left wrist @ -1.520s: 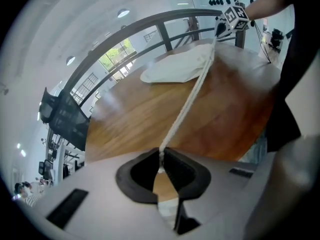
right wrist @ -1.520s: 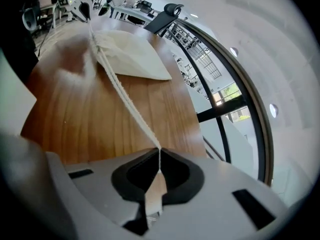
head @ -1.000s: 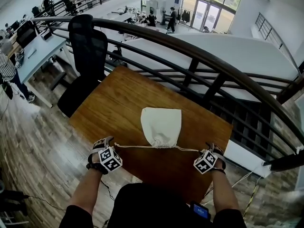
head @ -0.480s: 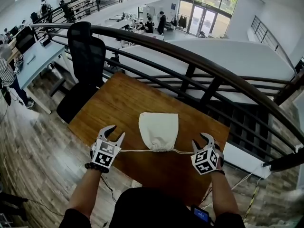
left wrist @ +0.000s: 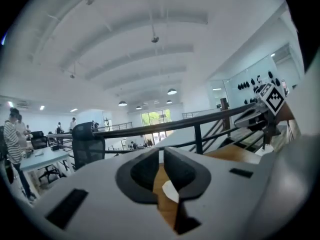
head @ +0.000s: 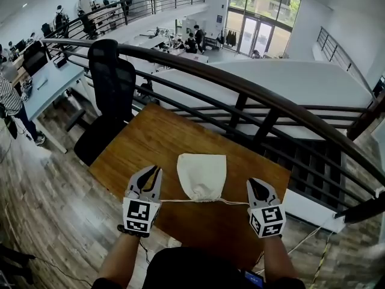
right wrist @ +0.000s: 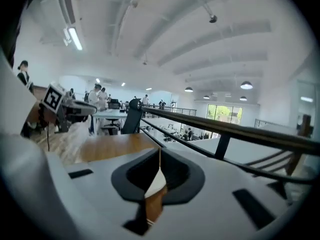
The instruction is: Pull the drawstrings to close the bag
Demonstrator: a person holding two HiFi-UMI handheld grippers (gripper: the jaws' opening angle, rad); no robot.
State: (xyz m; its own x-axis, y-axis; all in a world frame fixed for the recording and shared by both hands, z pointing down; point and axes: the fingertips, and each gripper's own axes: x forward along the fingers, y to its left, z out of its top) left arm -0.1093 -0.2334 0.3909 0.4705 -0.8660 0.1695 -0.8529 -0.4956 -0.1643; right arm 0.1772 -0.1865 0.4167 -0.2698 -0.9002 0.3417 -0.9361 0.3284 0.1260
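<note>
A cream drawstring bag point(head: 201, 172) lies on the wooden table point(head: 150, 138), its gathered mouth toward me. The drawstring point(head: 234, 201) lies across the table to either side of that mouth. My left gripper point(head: 150, 174) hovers above the table left of the bag, and my right gripper point(head: 257, 186) hovers to its right. Both point away from me toward the railing. Their jaws have just been closing and stand shut with nothing between them, as the left gripper point(left wrist: 161, 154) and right gripper point(right wrist: 160, 156) show in their own views.
A dark metal railing point(head: 240, 86) curves behind the table, with a drop to a lower floor beyond it. A black office chair point(head: 111, 77) stands at the table's far left corner. A cable point(head: 310, 233) trails on the wooden floor at the right.
Both grippers let go of the drawstring ends, rose from the table and turned to point forward. Their jaws opened wide, then closed. The string stays on the table.
</note>
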